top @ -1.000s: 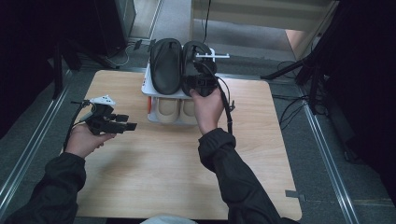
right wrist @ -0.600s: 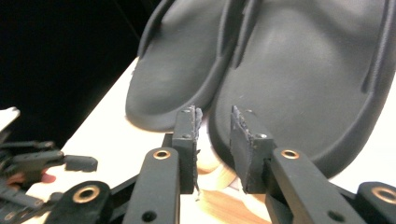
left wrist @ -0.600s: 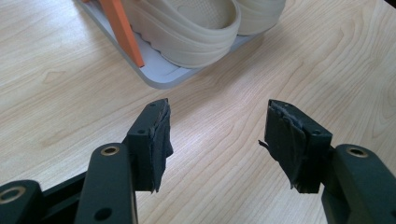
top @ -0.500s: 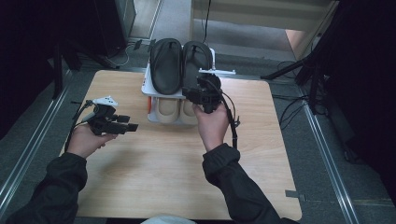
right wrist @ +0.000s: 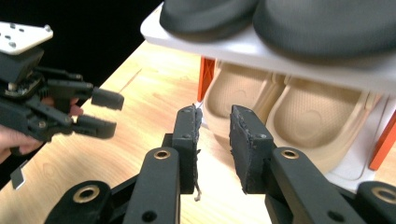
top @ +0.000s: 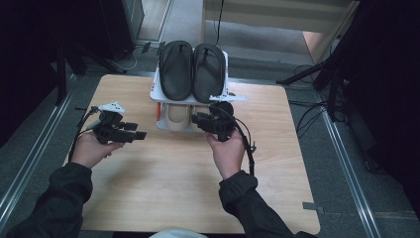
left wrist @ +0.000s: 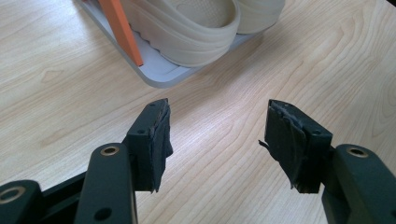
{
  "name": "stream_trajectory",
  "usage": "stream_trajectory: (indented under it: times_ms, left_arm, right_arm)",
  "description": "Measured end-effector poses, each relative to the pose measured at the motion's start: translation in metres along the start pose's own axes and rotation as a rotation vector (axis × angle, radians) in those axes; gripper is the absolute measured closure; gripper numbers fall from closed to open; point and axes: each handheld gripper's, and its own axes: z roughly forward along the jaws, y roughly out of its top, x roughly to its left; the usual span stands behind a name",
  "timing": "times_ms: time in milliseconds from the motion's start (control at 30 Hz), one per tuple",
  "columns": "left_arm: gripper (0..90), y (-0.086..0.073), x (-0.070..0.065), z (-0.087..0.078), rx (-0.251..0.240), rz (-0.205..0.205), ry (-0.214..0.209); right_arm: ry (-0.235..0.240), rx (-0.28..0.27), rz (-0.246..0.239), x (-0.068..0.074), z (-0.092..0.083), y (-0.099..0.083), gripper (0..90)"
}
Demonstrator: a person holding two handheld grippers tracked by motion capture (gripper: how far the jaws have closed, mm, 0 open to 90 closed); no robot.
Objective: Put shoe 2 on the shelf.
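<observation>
Wooden counter (top: 188, 183), seen from above. A white two-tier shoe rack (top: 229, 74) stands at the far middle of it. Top shelf carries a pair of black flip-flops (top: 193, 69), side by side, toes pointing far. Lower tier holds a pair of beige slippers (top: 179, 116), side by side under the shelf; in the right gripper view they sit on the grey base tray with orange uprights (right wrist: 206, 77) at the rack corners.

Left claw (top: 132, 130) is held in the left hand (top: 89, 148) at the left side of the counter, near the rack's left edge but apart from it, pointing right. Its jaws are spread wide with nothing between them; in the left gripper view there's only bare wood in the gap, and the rack's base tray (left wrist: 159, 74) plus a beige slipper lie just beyond the tips.

Right claw (top: 198, 119) is held in the right hand (top: 228, 153) just near of the rack's front, right of centre, pointing left toward the lower tier. Jaws stand a narrow gap apart, empty, not touching anything. In the right gripper view the beige slippers are right behind the tips and the left claw shows off to the left over the counter.

Dark sleeves (top: 49, 203) on both forearms come in from the near edge.
</observation>
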Motion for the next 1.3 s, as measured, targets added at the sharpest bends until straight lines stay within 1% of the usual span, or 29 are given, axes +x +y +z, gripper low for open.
stream_trajectory:
  times_ms: [67, 100, 200, 267, 433, 467, 500, 567, 633, 700, 800, 833, 867, 900, 1000, 1067, 1100, 1133, 1167, 1233, 1300]
  left_arm:
    - [41.1, 0.000, 0.000, 0.000, 0.000, -0.001, -0.001]
    - [41.1, 0.000, -0.001, 0.000, 0.002, -0.002, -0.003]
    - [40.9, 0.000, -0.002, 0.001, 0.010, 0.002, -0.005]
    - [40.8, 0.001, -0.002, 0.002, 0.013, 0.006, -0.007]
    - [40.7, 0.000, -0.005, 0.004, 0.017, -0.003, -0.015]
    - [40.7, 0.000, -0.005, 0.004, 0.024, 0.007, -0.016]
    - [41.0, 0.000, -0.007, 0.005, 0.024, 0.006, -0.016]
    - [41.8, -0.002, -0.009, 0.006, 0.005, 0.005, -0.013]
    - [41.8, -0.004, -0.010, 0.007, 0.013, -0.007, -0.020]
    - [41.7, -0.005, -0.013, 0.009, 0.017, -0.007, -0.016]
    - [41.6, -0.006, -0.016, 0.012, 0.036, 0.003, -0.014]
    - [41.6, -0.006, -0.018, 0.012, 0.036, 0.004, -0.012]
    - [41.6, -0.007, -0.020, 0.012, 0.029, 0.007, -0.007]
    - [41.6, -0.008, -0.021, 0.012, 0.017, 0.006, -0.012]
    - [41.5, -0.010, -0.025, 0.011, 0.011, 0.005, -0.014]
    - [41.5, -0.012, -0.027, 0.010, 0.002, 0.004, -0.013]
    - [41.4, -0.013, -0.028, 0.010, 0.001, 0.000, -0.013]
    - [41.3, -0.014, -0.028, 0.010, -0.001, 0.000, -0.015]
    - [41.2, -0.015, -0.029, 0.010, 0.002, -0.003, -0.014]
    - [40.9, -0.019, -0.030, 0.010, -0.005, -0.001, -0.010]
    - [40.9, -0.021, -0.030, 0.011, 0.000, 0.003, -0.003]
  right_arm:
    - [0.008, 0.014, -0.009, -0.003, -0.001, -0.007, 73.5]
    - [0.013, 0.012, -0.014, -0.004, -0.001, -0.010, 73.5]
    - [0.026, 0.018, -0.049, -0.008, -0.002, -0.023, 73.3]
    - [0.031, 0.028, -0.061, -0.010, -0.002, -0.031, 73.2]
    - [0.047, 0.042, -0.058, -0.018, -0.002, -0.050, 73.0]
    - [0.048, 0.043, -0.054, -0.020, -0.002, -0.053, 72.7]
    - [0.053, 0.042, -0.056, -0.022, -0.002, -0.056, 71.9]
    - [0.057, 0.046, -0.065, -0.026, -0.003, -0.063, 71.3]
    - [0.066, 0.057, -0.069, -0.029, -0.002, -0.067, 71.1]
    - [0.070, 0.056, -0.073, -0.032, -0.003, -0.073, 71.1]
    - [0.077, 0.065, -0.071, -0.038, -0.003, -0.079, 70.3]
    - [0.081, 0.061, -0.067, -0.040, -0.003, -0.081, 70.2]
    - [0.087, 0.059, -0.066, -0.043, -0.003, -0.083, 70.0]
    - [0.092, 0.060, -0.061, -0.044, -0.003, -0.085, 69.7]
    - [0.105, 0.071, -0.059, -0.048, -0.005, -0.090, 68.2]
    - [0.107, 0.054, -0.058, -0.051, -0.007, -0.096, 67.3]
    - [0.113, 0.051, -0.053, -0.053, -0.008, -0.098, 66.9]
    - [0.116, 0.059, -0.043, -0.055, -0.008, -0.100, 66.1]
    - [0.116, 0.071, -0.040, -0.057, -0.008, -0.101, 65.9]
    - [0.114, 0.072, -0.041, -0.060, -0.008, -0.104, 65.5]
    - [0.115, 0.054, -0.028, -0.061, -0.008, -0.107, 65.5]
